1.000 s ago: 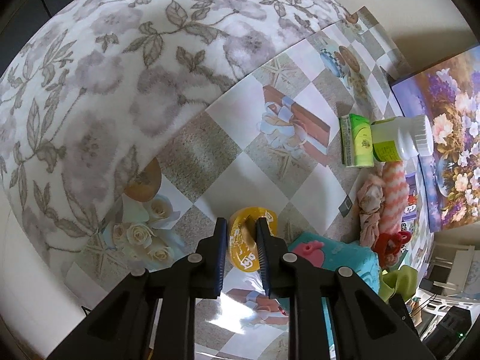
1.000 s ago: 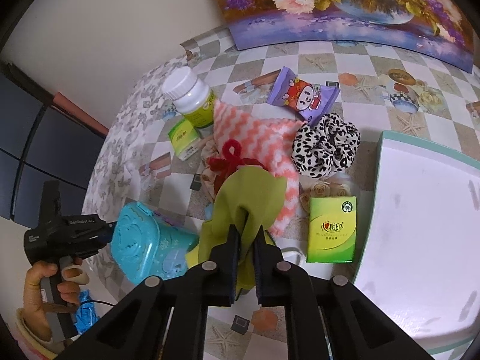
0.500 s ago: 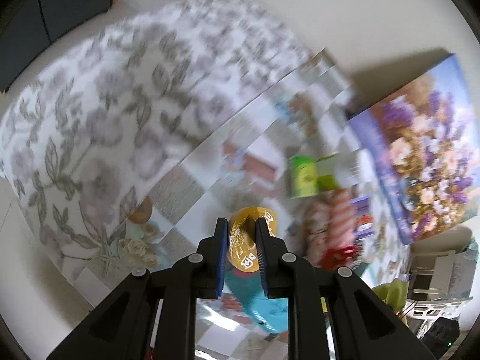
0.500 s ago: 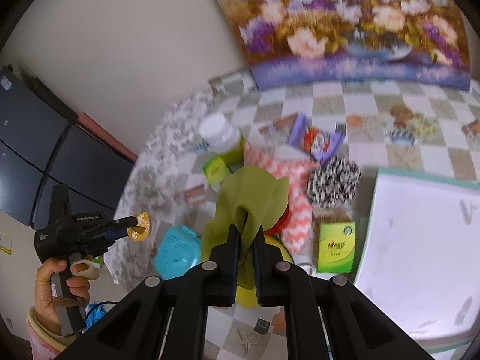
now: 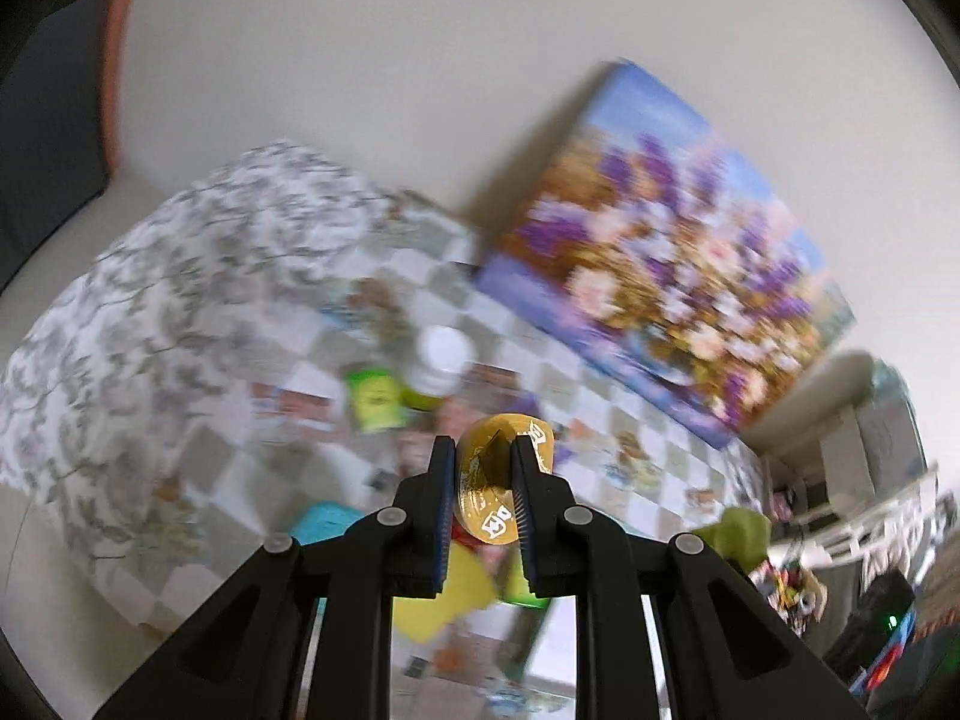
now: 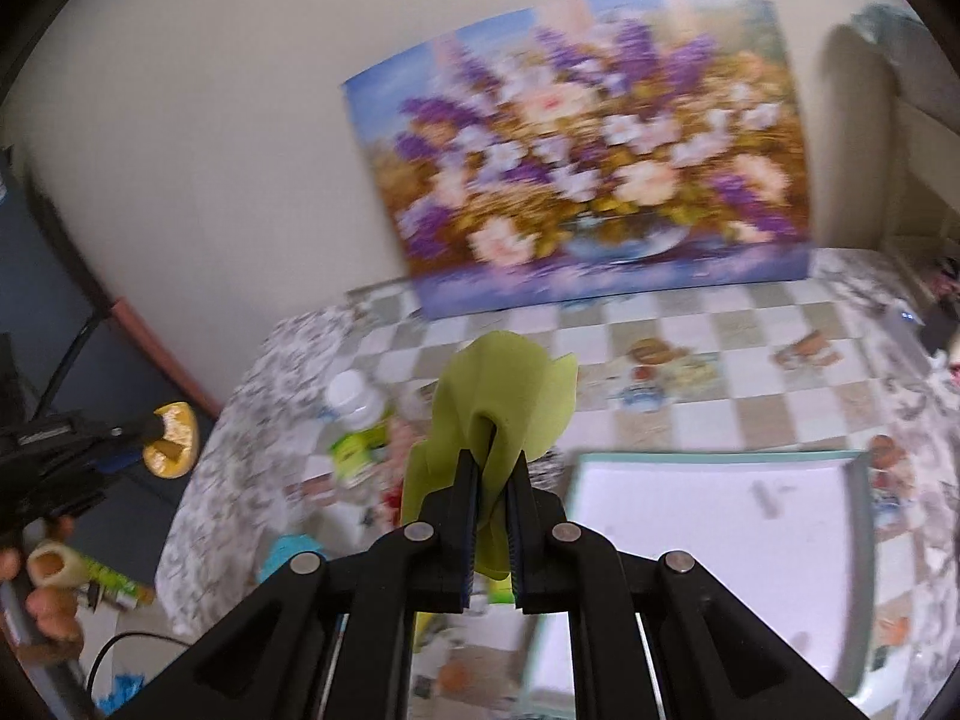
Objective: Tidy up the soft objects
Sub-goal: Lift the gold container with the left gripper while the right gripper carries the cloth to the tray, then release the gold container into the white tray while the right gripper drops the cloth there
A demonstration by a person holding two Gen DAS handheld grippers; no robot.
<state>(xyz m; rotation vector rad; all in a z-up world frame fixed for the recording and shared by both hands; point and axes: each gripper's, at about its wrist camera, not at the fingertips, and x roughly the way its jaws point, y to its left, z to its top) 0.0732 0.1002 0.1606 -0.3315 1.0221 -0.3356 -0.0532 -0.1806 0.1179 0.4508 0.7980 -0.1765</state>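
- Left gripper (image 5: 483, 468) is clamped on a round gold foil-wrapped disc (image 5: 489, 495), held edge-on between its two black jaws, with the blue pads pressing both flat faces.
- White markings show on the disc's lower rim in the left wrist view, but they are too small and blurred to read.
- From the right wrist view the same left gripper (image 6: 129, 429) appears at the far left, lifted clear of the table with the gold disc (image 6: 171, 441) at its tip, and a person's hand (image 6: 42, 576) holds its handle.
- Right gripper (image 6: 493, 471) is pinched tight on a lime-green soft cloth (image 6: 501, 402); the fabric bunches between the jaws, fans out above them and hangs below.
- That cloth hangs in the air over the table with the checked, picture-printed cloth (image 6: 690, 330), just left of a white rectangular tray with a teal rim (image 6: 720, 510).
- On the table below lie a white-capped plastic bottle with a green label (image 6: 354, 414), a small green packet (image 5: 375, 402) beside it, and a turquoise plastic object (image 5: 321, 522) near the table's edge; all are motion-blurred, and none of their print can be read.
- A canvas painting of purple and cream flowers (image 6: 588, 156) leans on the pale wall behind the table.
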